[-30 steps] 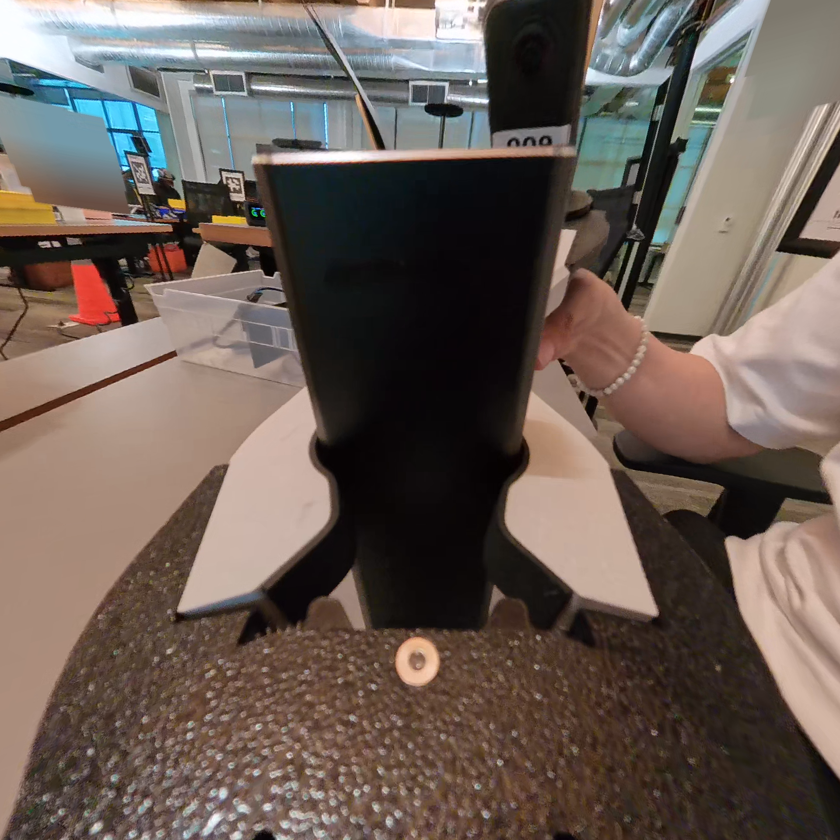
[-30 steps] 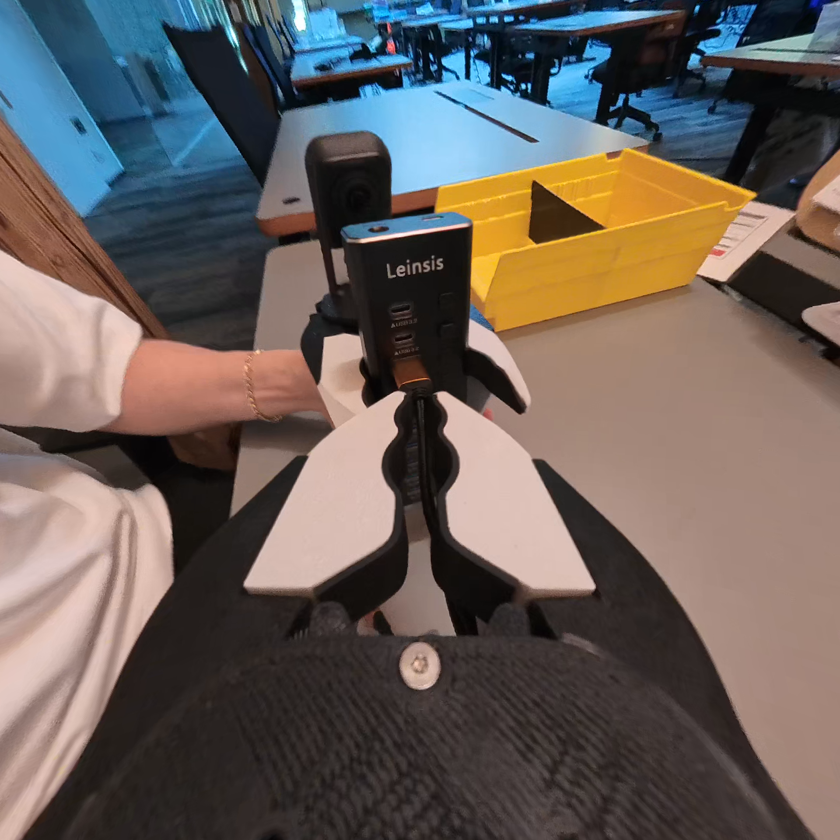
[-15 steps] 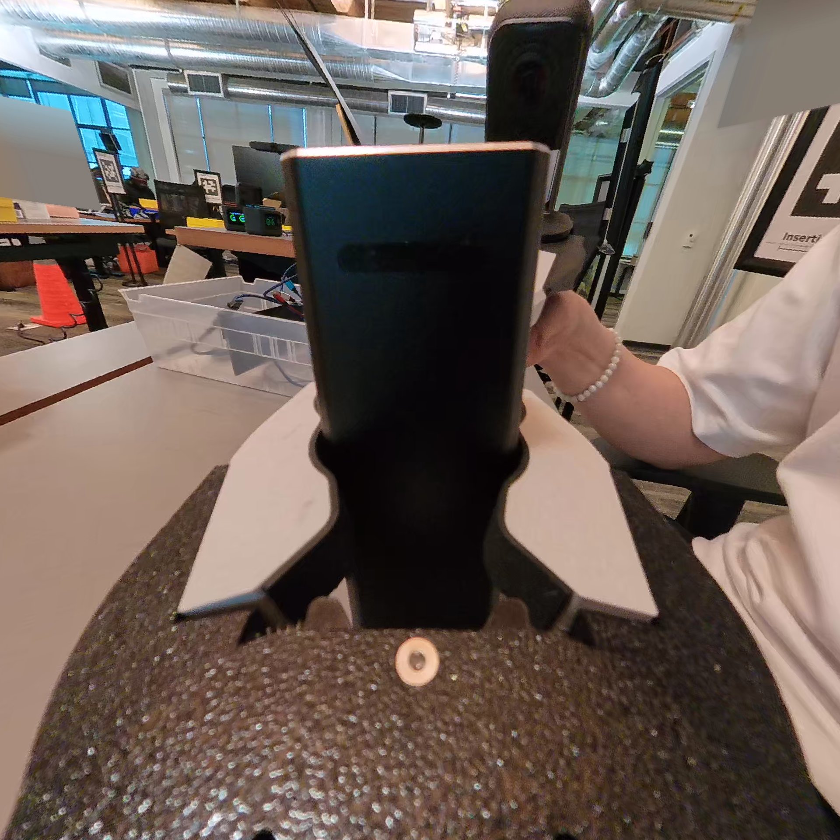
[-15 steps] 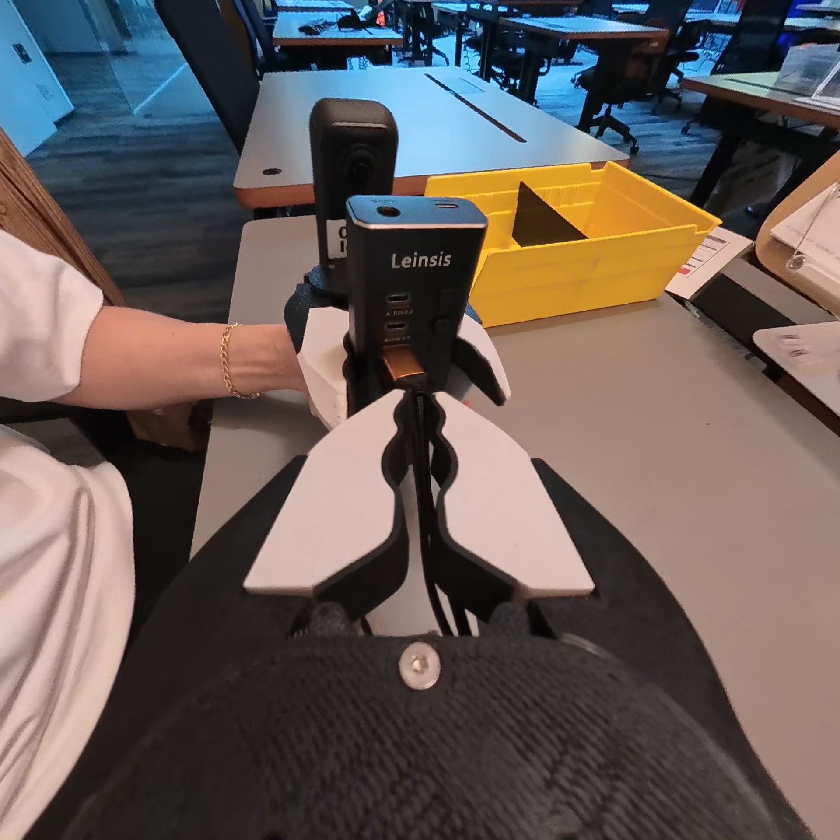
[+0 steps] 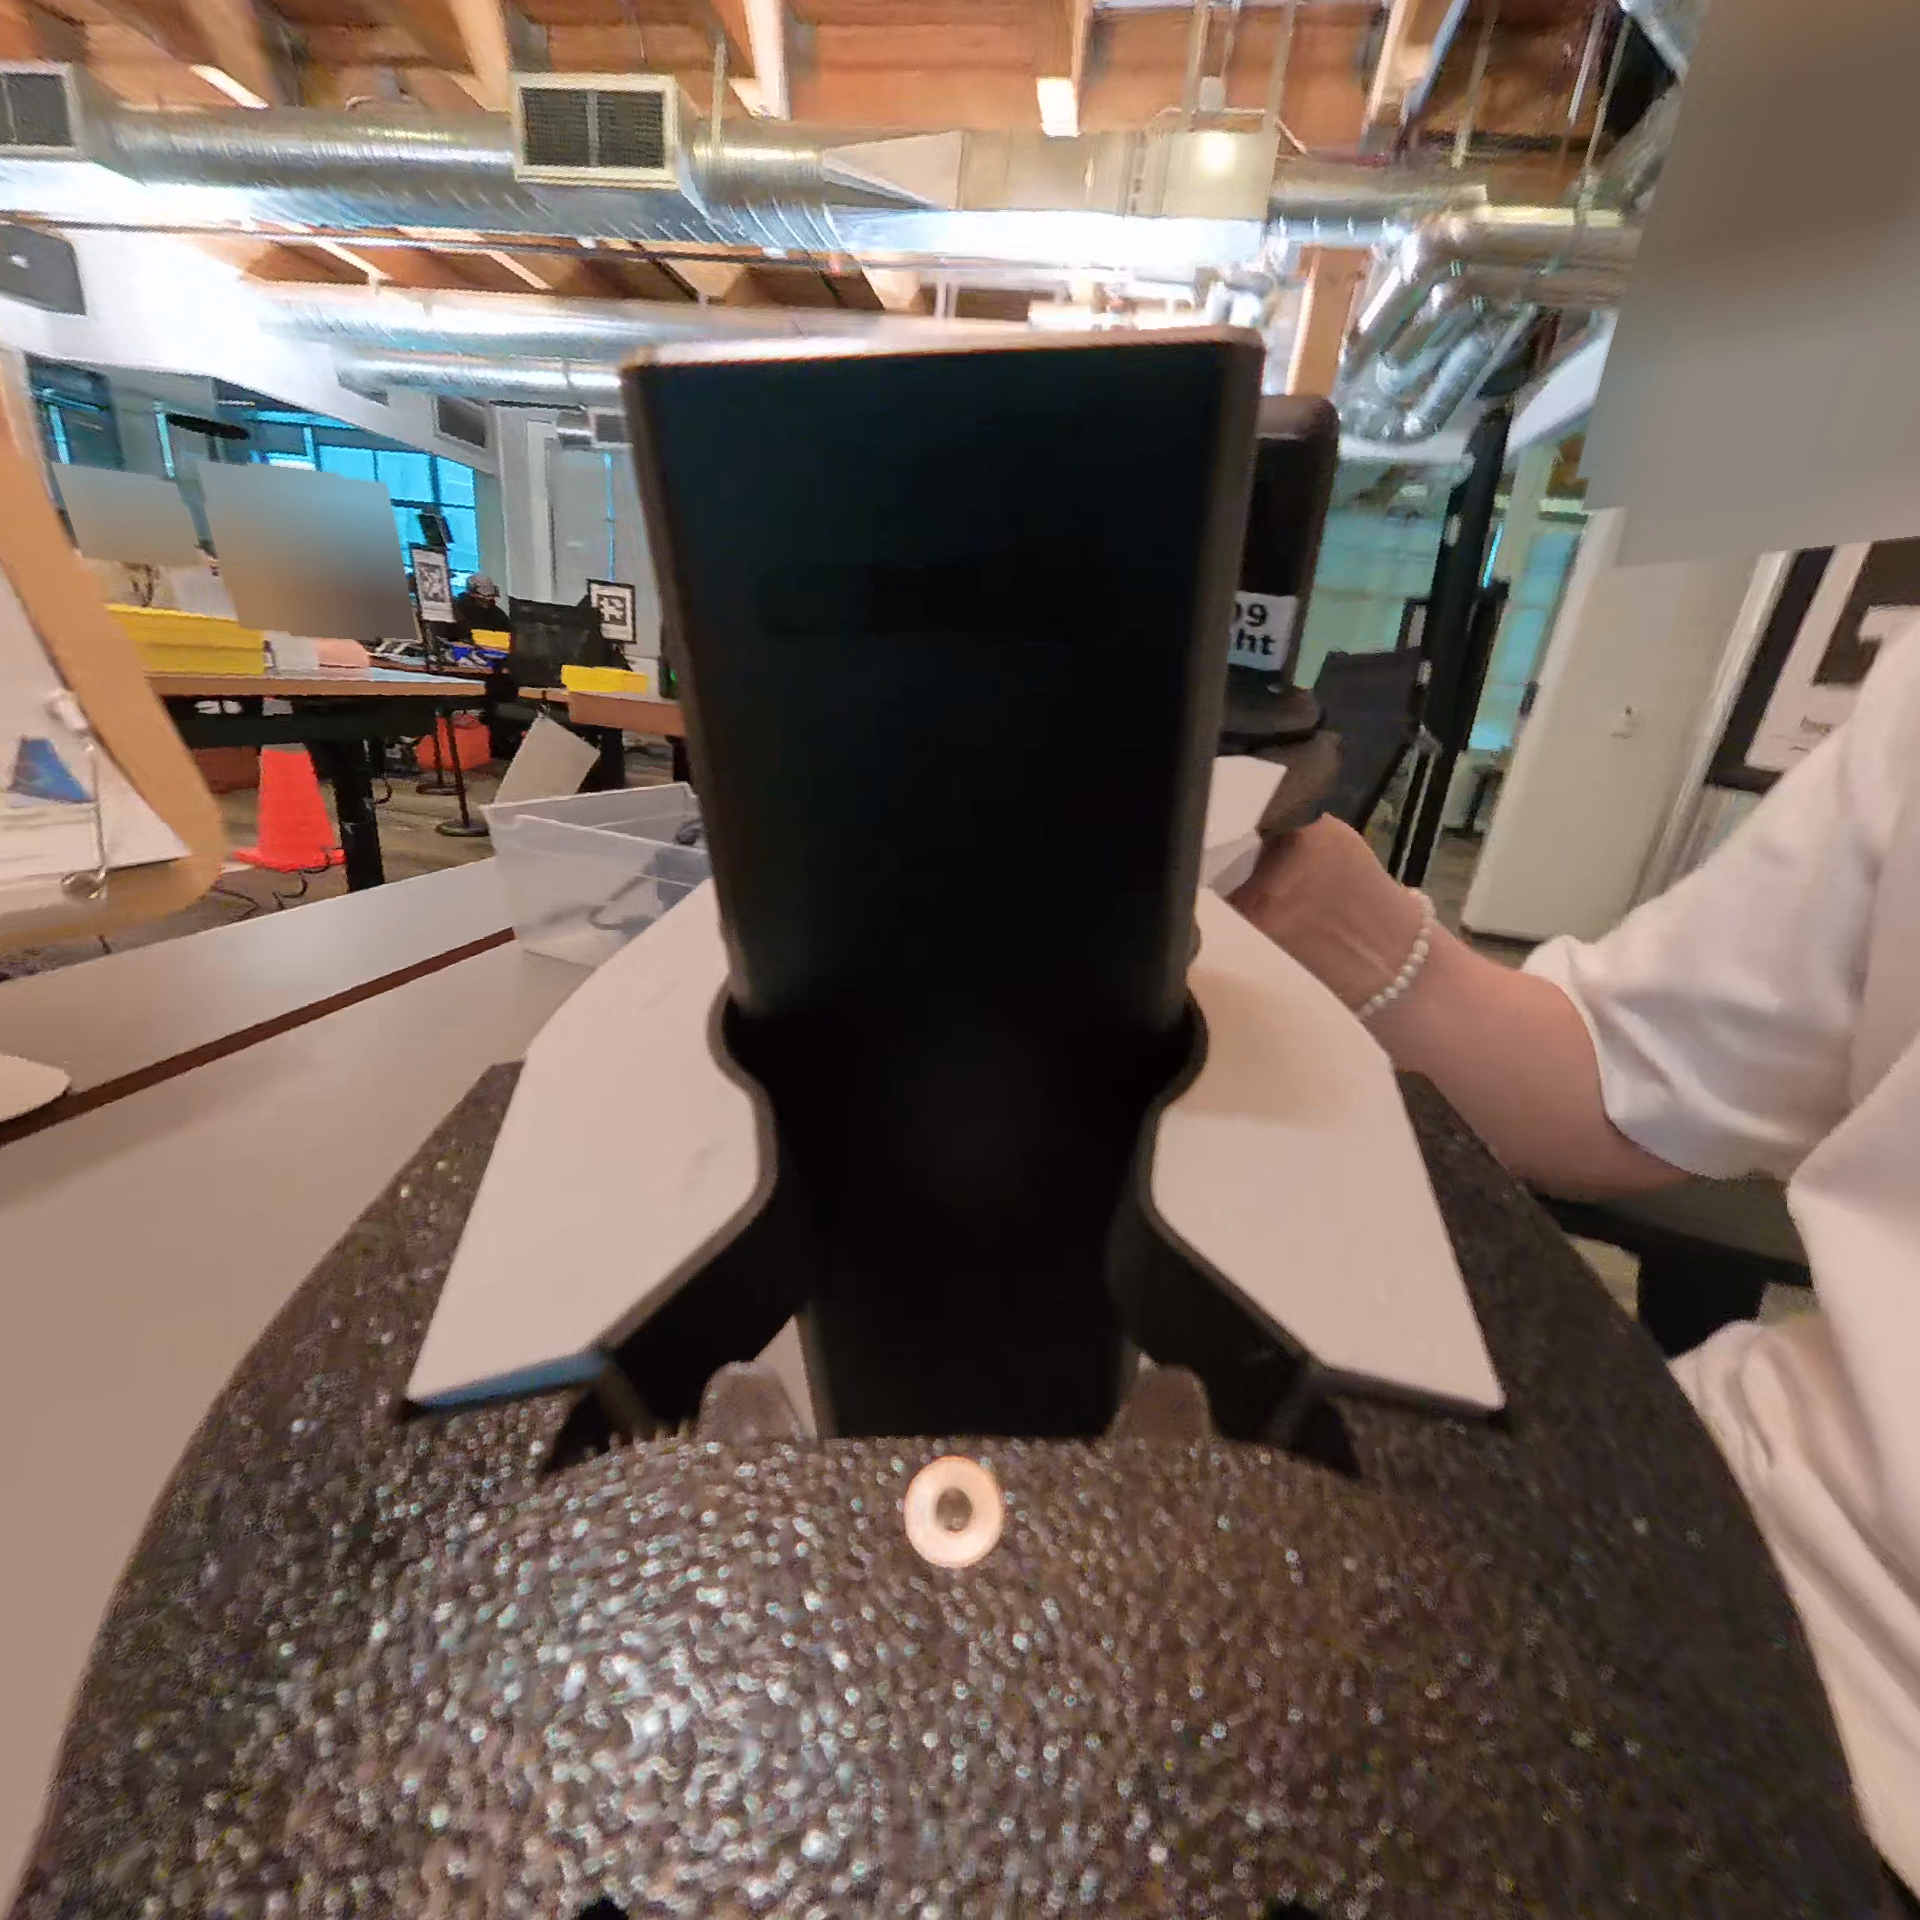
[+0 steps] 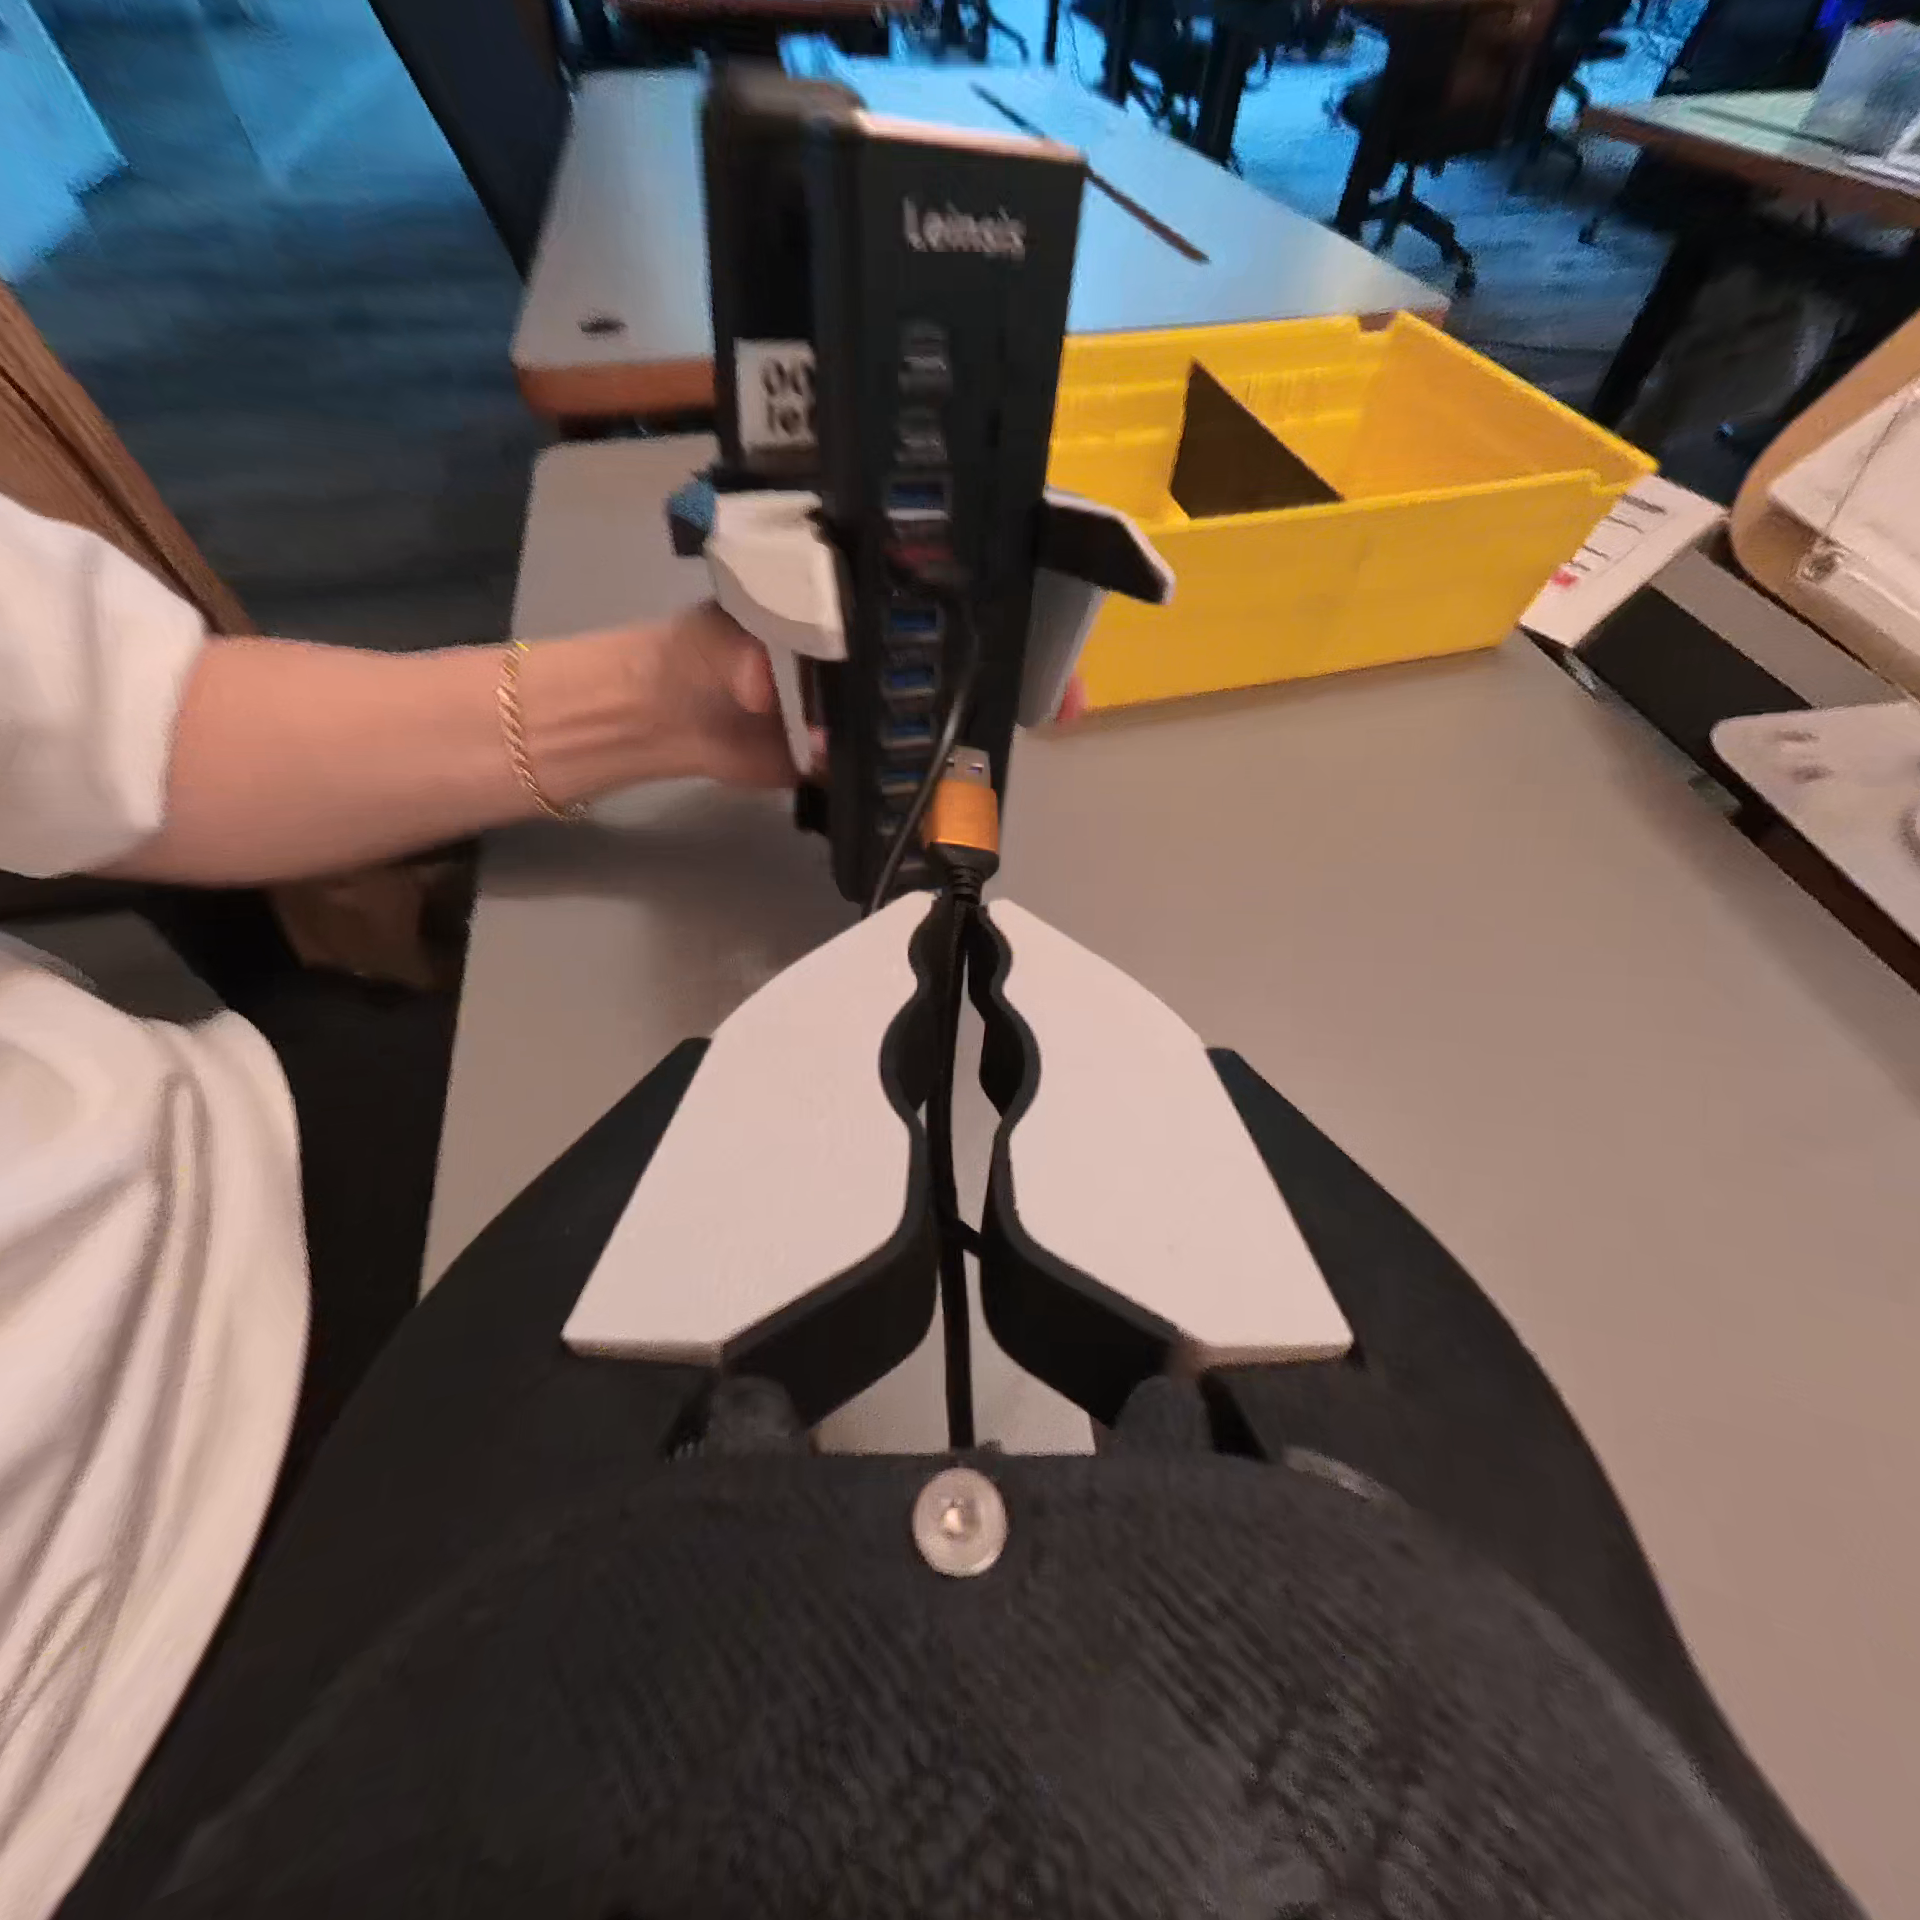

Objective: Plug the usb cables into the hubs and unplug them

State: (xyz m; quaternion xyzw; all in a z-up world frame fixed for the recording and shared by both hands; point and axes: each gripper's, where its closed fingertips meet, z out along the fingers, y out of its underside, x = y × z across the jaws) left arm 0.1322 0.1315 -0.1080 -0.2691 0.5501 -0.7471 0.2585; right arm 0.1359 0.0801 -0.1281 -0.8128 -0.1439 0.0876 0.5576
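While the left gripper (image 5: 961, 997) is clamping the tall black rectangular usb hub (image 6: 940, 478) upright, the right gripper (image 6: 951, 909) is pinching a black cable (image 6: 948, 1143) whose orange-collared plug (image 6: 961, 805) is pointing forward at the hub's port column, a yellow plastic bin (image 6: 1351, 551) beyond holding a black divider (image 6: 1236, 457).

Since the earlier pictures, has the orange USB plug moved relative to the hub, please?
Yes. The orange USB plug has come out of the hub, back toward the right gripper, with its metal tip bared.
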